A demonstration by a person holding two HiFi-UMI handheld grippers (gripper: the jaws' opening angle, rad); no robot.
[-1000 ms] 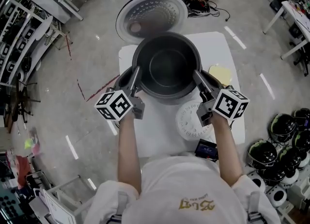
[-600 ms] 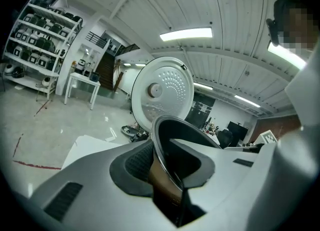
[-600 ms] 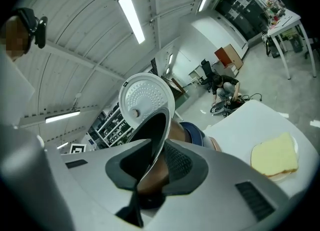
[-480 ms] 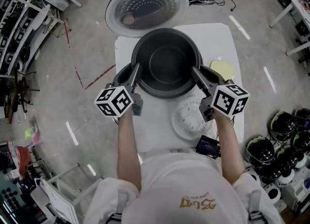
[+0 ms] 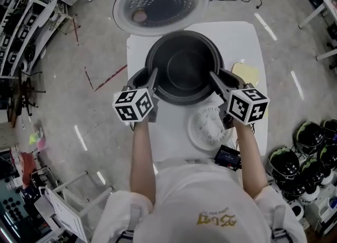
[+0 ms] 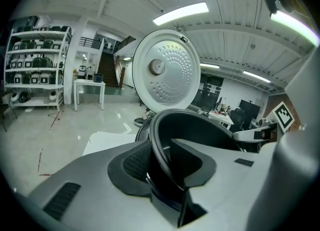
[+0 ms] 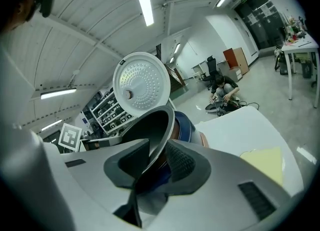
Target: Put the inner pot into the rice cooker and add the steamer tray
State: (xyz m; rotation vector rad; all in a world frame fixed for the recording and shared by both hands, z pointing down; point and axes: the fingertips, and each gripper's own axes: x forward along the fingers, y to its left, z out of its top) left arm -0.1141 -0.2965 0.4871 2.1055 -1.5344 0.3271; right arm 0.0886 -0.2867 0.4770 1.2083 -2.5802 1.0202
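Two grippers are straddling the rim of the inner pot (image 5: 184,68), one in each of my hands: my left gripper (image 5: 154,76) is reaching over the rim's left side and my right gripper (image 5: 213,76) over its right side. Both sets of jaws have just been opening, and in each gripper view the thin dark rim is running between the pads (image 6: 136,161) with the grip loosened, not clamped. The pot is sitting upright and level inside the rice cooker (image 7: 186,125), whose round perforated lid (image 5: 160,0) is standing open behind it. The cooker is resting on a white table (image 5: 237,42). Just in front of it, near my right hand, the white steamer tray (image 5: 208,129) is lying flat, and a yellow sheet (image 5: 247,72) is lying to the cooker's right.
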